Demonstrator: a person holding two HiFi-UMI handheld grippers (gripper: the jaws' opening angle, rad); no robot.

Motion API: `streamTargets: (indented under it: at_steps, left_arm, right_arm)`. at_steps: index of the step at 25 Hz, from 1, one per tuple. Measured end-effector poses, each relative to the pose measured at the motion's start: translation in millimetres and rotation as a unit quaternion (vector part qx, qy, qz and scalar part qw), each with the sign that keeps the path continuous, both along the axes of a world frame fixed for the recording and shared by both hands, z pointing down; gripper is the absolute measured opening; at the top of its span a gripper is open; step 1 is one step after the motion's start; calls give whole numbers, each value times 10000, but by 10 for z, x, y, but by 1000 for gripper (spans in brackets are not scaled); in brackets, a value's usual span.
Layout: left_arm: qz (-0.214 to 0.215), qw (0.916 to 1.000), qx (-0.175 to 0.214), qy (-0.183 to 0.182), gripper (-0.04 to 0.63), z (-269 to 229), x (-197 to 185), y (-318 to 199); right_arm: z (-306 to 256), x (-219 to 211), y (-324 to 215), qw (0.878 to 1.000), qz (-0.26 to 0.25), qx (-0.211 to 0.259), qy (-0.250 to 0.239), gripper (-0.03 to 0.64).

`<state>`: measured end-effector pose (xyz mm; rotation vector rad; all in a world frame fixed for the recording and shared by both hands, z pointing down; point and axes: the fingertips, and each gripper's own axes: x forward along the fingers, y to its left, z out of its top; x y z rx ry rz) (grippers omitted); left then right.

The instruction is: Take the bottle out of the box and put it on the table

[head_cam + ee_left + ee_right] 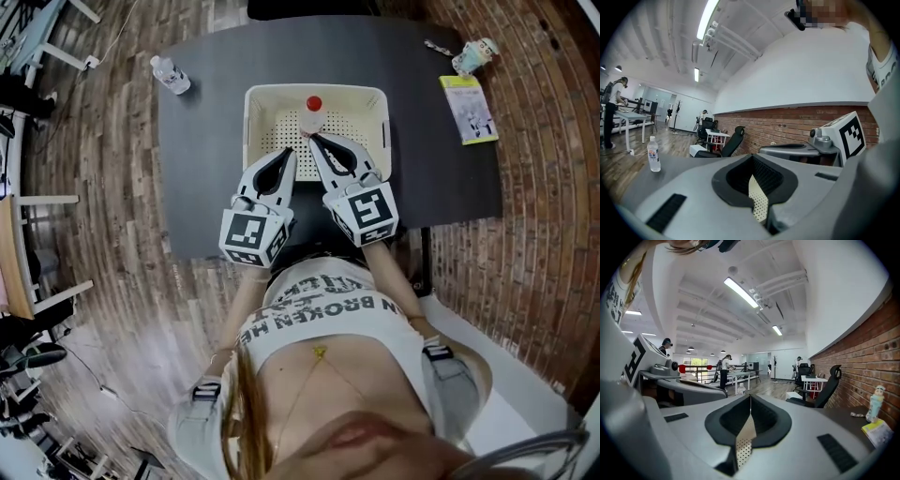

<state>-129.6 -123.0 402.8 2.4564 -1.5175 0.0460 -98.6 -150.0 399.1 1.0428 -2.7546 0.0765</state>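
Note:
A clear bottle with a red cap stands upright in the white perforated box in the middle of the dark table. Both grippers hang side by side over the box's near part, pointing at the bottle. My left gripper is shut and empty, with its tips left of the bottle. The tips of my right gripper, also shut and empty, lie just short of the bottle. In the left gripper view the jaws meet, with perforated box showing under them. The right gripper view shows the same; the bottle is hidden there.
A second clear bottle stands on the table's far left. A small figurine and a yellow-green booklet lie at the far right. Desks, office chairs and people are beyond the table.

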Motion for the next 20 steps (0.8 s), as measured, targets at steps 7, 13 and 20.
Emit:
streamTargets:
  at_steps: [7,13,20]
  left_arm:
    - [-142,9999,8,-93,5,-20,116,-40]
    - [-167,9998,-40,-133,5,-6,178,-74]
    - [-164,9997,-142,-127,5,50,167,-103]
  right_arm:
    - [8,82,-39,9998,-194,-49,-93,9]
    - [56,132,-103,9996,-219,-113,-114,9]
    - [173,95,-196,9996,-230,-179,2,9]
